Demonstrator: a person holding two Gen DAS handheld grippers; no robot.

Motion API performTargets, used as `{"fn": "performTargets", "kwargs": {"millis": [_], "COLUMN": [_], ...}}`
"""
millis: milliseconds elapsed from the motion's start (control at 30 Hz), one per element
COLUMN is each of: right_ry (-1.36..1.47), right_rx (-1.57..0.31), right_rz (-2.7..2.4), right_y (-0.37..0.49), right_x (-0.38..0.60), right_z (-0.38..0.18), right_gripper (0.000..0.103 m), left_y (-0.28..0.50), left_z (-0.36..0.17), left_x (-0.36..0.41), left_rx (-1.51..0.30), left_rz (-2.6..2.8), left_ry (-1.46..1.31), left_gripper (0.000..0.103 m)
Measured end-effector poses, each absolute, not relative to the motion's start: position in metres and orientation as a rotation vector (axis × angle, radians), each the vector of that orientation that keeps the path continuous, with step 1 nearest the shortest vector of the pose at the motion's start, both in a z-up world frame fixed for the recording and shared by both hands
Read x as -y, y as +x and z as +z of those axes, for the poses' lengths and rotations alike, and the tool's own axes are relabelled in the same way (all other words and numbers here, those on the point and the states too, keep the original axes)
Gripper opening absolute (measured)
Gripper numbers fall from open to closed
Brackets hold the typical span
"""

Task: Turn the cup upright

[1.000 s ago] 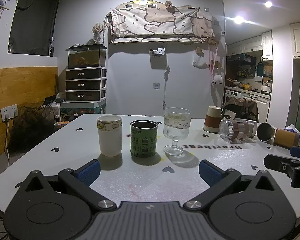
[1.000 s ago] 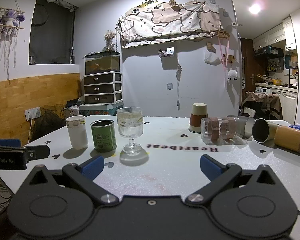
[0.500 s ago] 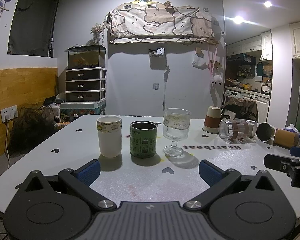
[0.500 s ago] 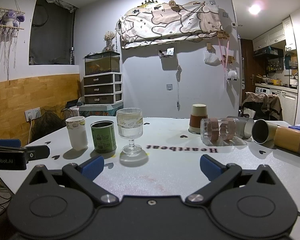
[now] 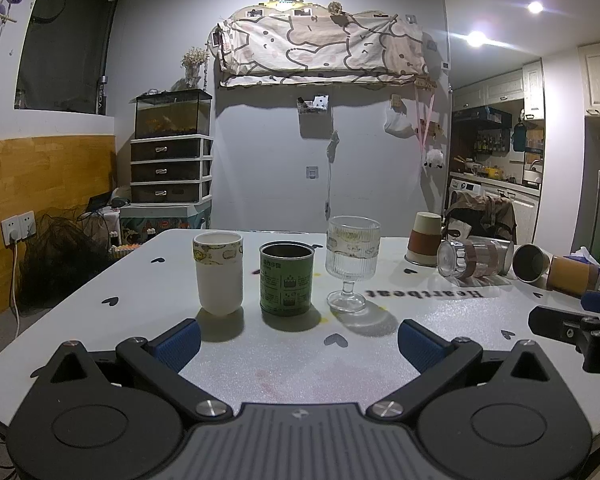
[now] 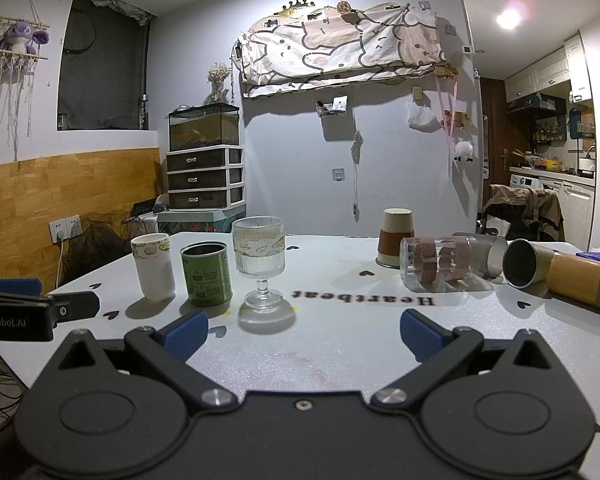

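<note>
On the white table (image 6: 340, 344), toward its far right side, several cups were seen not upright. A paper cup (image 6: 396, 238) was stood upside down, just beyond the printed word "Heartbeat" (image 6: 364, 298). To the right of that word a clear glass tumbler (image 6: 436, 264) was laid on its side, with a grey cup (image 6: 486, 250) behind it, a dark metal cup (image 6: 526, 263) further right, and a bamboo-coloured cup (image 6: 580, 278) beyond that, all on their sides. To the left of the word, a stemmed ribbed glass (image 6: 260, 264), a green tin (image 6: 206, 274) and a white cup (image 6: 154, 266) were stood upright in a row. The right gripper (image 6: 304, 334) was held wide apart with nothing between its fingers, near the table's front edge. The left gripper (image 5: 298, 340) was likewise spread and unladen, before the green tin (image 5: 286, 278).
</note>
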State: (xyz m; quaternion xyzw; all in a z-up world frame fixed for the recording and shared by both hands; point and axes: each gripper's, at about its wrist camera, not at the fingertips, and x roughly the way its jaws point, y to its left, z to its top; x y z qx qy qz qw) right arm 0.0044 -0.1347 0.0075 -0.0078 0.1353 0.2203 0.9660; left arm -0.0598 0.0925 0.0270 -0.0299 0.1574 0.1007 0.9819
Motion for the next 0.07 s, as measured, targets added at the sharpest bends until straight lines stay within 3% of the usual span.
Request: {"fn": "performTargets", "kwargs": {"millis": [67], "right_ry": [-0.015], "right_rx": [-0.274], "right_rz": [0.445], "right_y": [0.0045], "right_x": [0.1348], "right_z": [0.0075], "right_gripper": [0.103], "left_y": [-0.0601], "left_z": [0.0267], "left_x": [-0.0932], "left_rx": [-0.317], "left_rz": [0.204], "left_ry": [-0.059], "left_gripper": [0.103]}}
